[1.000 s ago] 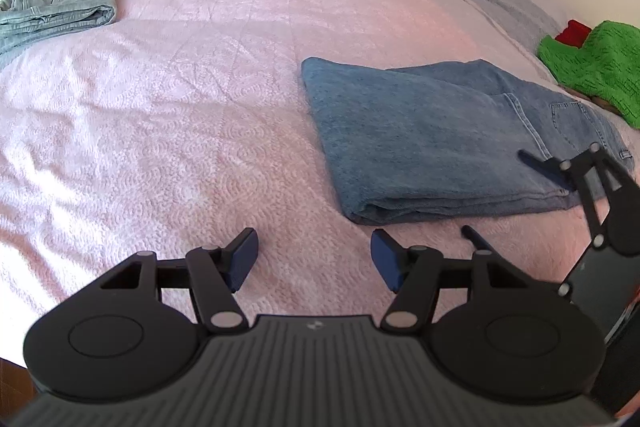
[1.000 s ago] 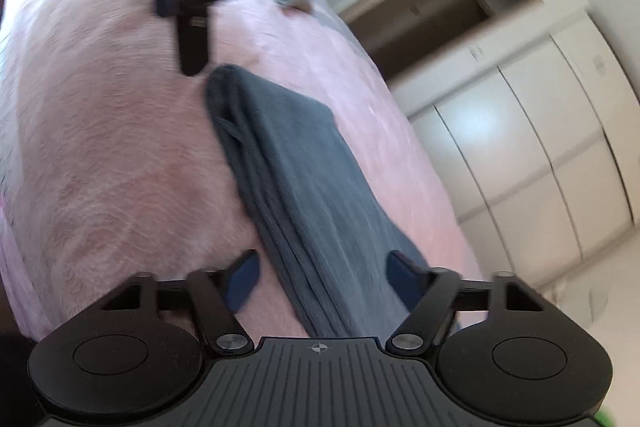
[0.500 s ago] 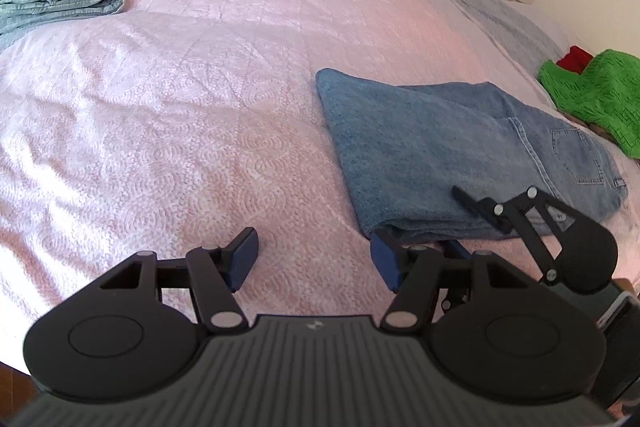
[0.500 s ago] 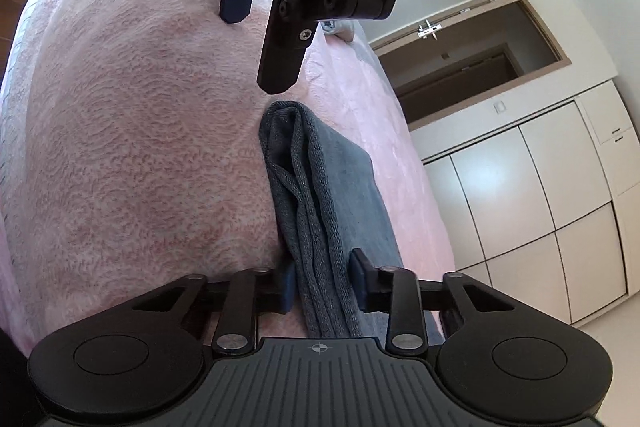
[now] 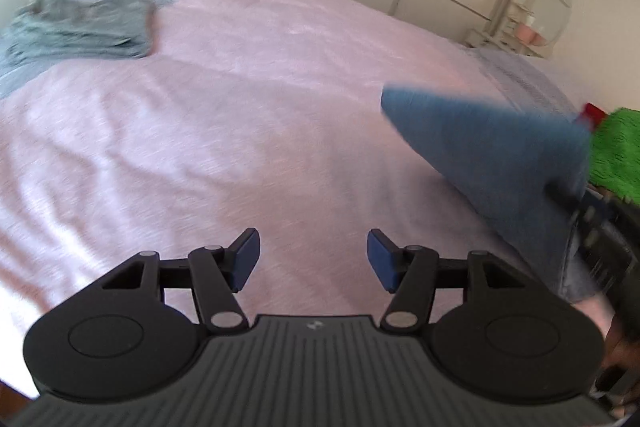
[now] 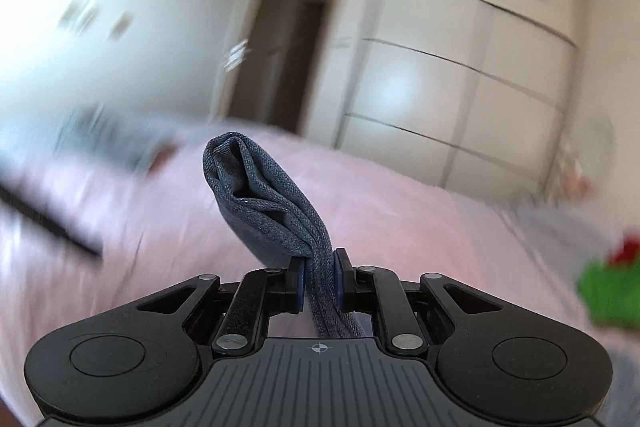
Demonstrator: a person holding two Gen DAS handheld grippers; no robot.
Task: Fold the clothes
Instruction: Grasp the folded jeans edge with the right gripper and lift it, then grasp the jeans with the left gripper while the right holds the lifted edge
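Above the pink bed (image 5: 248,115), our right gripper (image 6: 319,281) has its jaws clamped on the folded jeans (image 6: 264,203), lifted clear. We should carry them level, the left gripper (image 5: 313,257), jaws spread, supporting the hanging end.

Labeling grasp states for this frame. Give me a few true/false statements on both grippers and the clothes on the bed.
1. The right gripper is shut on the folded blue denim jeans. True.
2. The left gripper holds the jeans too. False: it is open and holds nothing.
3. A grey garment lies on the pink bedspread. True.
4. The fuzzy green garment is between the left gripper's fingers. False: it lies far off to the right.
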